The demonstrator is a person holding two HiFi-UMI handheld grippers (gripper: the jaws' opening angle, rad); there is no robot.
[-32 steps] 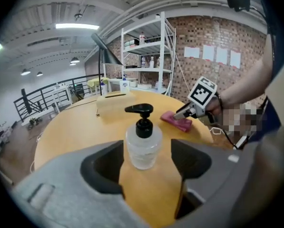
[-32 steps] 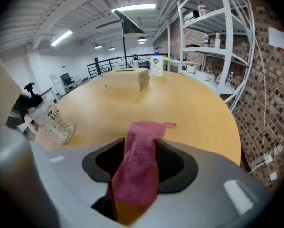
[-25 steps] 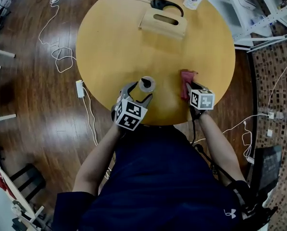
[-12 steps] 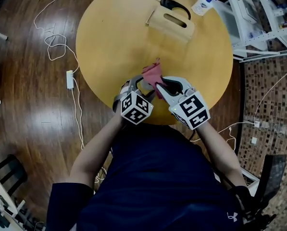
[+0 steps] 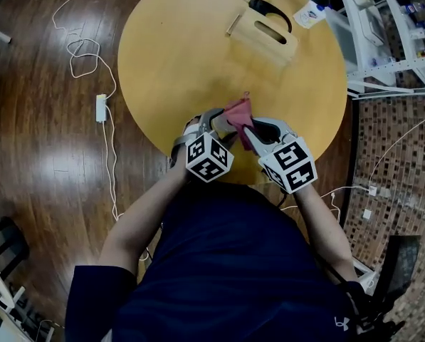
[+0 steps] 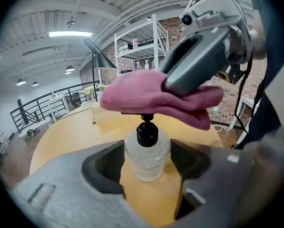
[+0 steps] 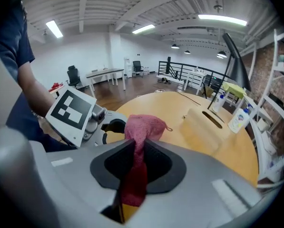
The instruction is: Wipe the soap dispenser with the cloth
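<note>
The right gripper (image 7: 137, 151) is pinching the pink cloth (image 7: 144, 127) between nearly closed jaws, laying it over the pump top. The left gripper (image 6: 146, 164) is clasping the soap dispenser (image 6: 147, 151) with wide-set jaws, low centre of its view, near the table's (image 5: 184, 48) lower edge. Wiping seems to be only starting, with the clear body left to do. The dispenser is standing upright, long axis vertical, pump pointing up.

Right gripper (image 5: 246, 131) has lifted the pink cloth (image 5: 238, 112) off the tabletop (image 5: 184, 63) — cloth now over the soap dispenser (image 6: 147, 155) pump.
</note>
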